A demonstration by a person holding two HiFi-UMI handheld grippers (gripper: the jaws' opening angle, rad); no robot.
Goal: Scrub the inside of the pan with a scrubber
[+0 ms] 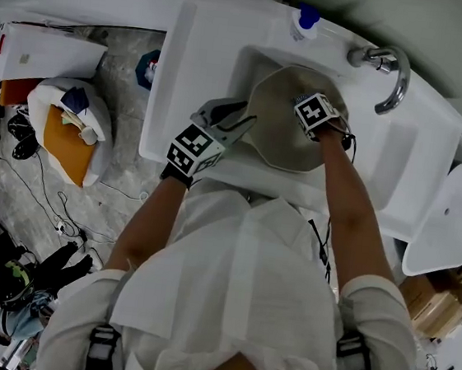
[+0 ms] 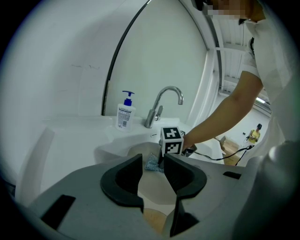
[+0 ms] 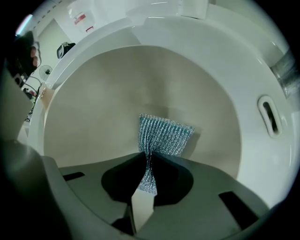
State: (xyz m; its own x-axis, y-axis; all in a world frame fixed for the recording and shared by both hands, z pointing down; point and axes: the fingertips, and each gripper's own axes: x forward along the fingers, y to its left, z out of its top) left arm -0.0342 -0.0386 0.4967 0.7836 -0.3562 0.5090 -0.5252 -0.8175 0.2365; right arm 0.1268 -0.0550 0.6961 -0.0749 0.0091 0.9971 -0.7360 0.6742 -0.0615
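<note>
White sink (image 1: 197, 60) with pan (image 1: 276, 139), left tool (image 1: 239, 124) at rim, right tool (image 1: 315, 117) inside.

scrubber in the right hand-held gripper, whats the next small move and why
Probably a short sideways stroke of the scrubber across the inside of the pan. The right hand-held gripper is shut on the scrubber's pinched end, pointing into the pan, and the teal mesh fans out and seems to lie against the beige surface, so rubbing looks like the next step.

head view: looked steeply down from above the person onto sink (image 1: 196, 68) | left gripper view: low at the rim, faced across toward faucet (image 2: 161, 105) | right gripper view: close, pointed down into pan (image 3: 93, 103) | shared: pan in all three
</note>
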